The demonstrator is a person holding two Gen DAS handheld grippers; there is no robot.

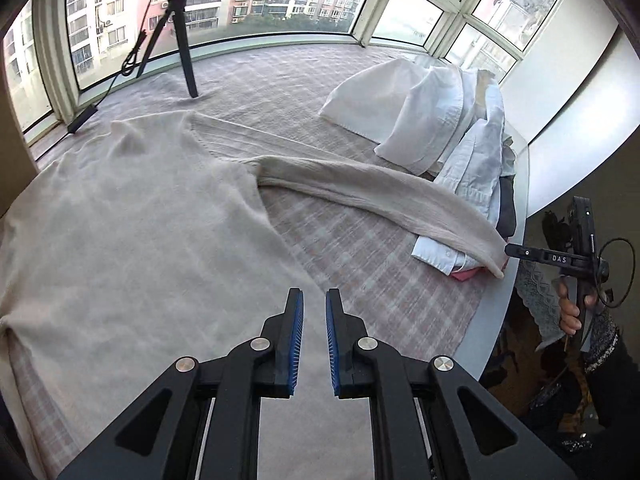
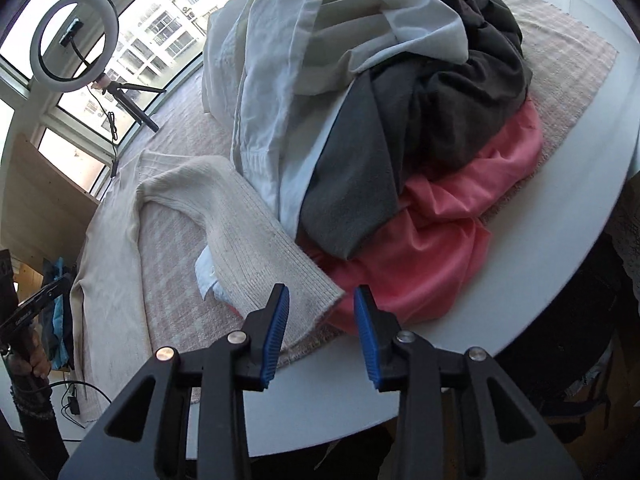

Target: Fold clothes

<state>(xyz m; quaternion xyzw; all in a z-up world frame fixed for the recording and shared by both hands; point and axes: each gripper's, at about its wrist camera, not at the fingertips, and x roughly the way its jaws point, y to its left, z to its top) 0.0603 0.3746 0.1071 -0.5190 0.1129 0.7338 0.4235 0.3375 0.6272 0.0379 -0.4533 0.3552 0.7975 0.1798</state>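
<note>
A cream knit sweater [image 1: 132, 216] lies flat on the checked cloth of the round table. Its right sleeve [image 1: 380, 188] stretches out to the right, over the edge of the clothes pile. My left gripper [image 1: 314, 300] hovers over the sweater's lower right body, jaws a little apart and empty. My right gripper [image 2: 322, 298] is open, right at the sleeve cuff [image 2: 308, 292], which lies between the blue pads; nothing is clamped. The right gripper also shows in the left wrist view [image 1: 510, 250] at the cuff's tip.
A pile of clothes, white shirts [image 2: 288, 92], a dark grey garment [image 2: 420, 120] and a pink one [image 2: 432, 240], sits on the table's right side. A ring light on a tripod [image 2: 74, 36] stands at the far side by the windows. The white table rim [image 2: 520, 300] is near.
</note>
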